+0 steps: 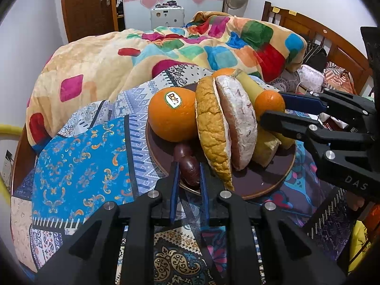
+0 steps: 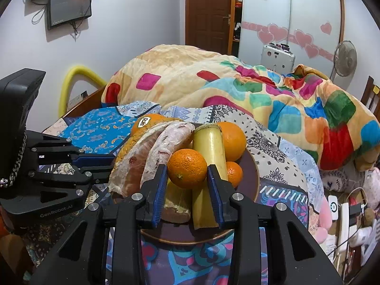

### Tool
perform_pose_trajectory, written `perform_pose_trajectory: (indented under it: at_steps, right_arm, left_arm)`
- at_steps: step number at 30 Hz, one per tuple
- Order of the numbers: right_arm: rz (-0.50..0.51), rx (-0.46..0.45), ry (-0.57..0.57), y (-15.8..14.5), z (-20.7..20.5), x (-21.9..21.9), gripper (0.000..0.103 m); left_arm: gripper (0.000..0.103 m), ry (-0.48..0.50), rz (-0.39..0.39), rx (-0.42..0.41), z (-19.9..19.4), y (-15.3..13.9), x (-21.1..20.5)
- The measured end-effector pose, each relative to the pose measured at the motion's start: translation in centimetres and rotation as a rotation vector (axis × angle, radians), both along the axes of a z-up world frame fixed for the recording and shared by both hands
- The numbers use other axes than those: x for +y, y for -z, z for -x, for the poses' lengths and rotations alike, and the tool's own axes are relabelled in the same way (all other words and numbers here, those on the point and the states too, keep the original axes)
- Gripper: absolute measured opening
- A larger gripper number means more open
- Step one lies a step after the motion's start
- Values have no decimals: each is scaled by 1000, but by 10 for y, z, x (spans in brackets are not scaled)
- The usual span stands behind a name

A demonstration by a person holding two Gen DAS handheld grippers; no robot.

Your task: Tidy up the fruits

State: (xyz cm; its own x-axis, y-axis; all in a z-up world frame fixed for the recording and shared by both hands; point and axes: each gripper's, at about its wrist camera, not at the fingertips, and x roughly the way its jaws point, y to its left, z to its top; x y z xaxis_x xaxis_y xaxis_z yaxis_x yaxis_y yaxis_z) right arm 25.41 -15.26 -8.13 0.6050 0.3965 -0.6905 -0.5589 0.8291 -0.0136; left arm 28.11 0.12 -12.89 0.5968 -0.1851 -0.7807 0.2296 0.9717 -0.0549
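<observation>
A: Nearest first: what has each hand got?

B: The left gripper (image 1: 187, 178) has its jaws closed against a dark purple fruit (image 1: 188, 169) lying at the near rim of the brown plate (image 1: 268, 178). The right gripper (image 2: 186, 185) has its jaws clamped on a small orange (image 2: 187, 168) sitting high on the pile, above the cut sugarcane pieces (image 2: 210, 149).

A: How would you handle this step well?

B: I'd judge both fruits are gripped and ready to be lifted or placed. Take the purple fruit straight up, since the pomelo wedges (image 1: 225, 123) lean right beside it and a sideways drag could tip them. Keep the squeeze on the small orange gentle and centred; round skin can roll out of flat pads.

A: And just behind those?

B: A large stickered orange (image 1: 172, 116) rests against the wedges on the far left of the plate. From the right wrist view, another orange (image 2: 234, 140) and a smaller one (image 2: 234, 173) sit beside the cane.

A: Room to move?

B: The plate is crowded, with bare surface mostly at its near right. It sits on a patterned cloth (image 1: 80, 161), which offers open space to the left. Farther back a bunched quilt (image 1: 166, 47) rises, so reaching away is limited. The two grippers are near each other; lifting one at a time avoids a clash.
</observation>
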Motion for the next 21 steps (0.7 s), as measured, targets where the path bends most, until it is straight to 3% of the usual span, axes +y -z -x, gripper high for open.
perform_pose_trajectory:
  at_steps: [3,12,16,21]
  right_arm:
    - [-5,-7,1,0,0,-1,40]
    - [-36,-34,16,-13,9,-8,40]
    - [-51,-66,25,-29,22,-13,40]
    - [-82,-123,45,-57,47,-25,40]
  left_arm:
    - [23,-9,-4,-3,0,0,1]
    - [33,-66,-6,-46,12,-13,12]
    - [33,-93,-4,-98,31,-35,16]
    - [34,-111,0,-220,71,-78,12]
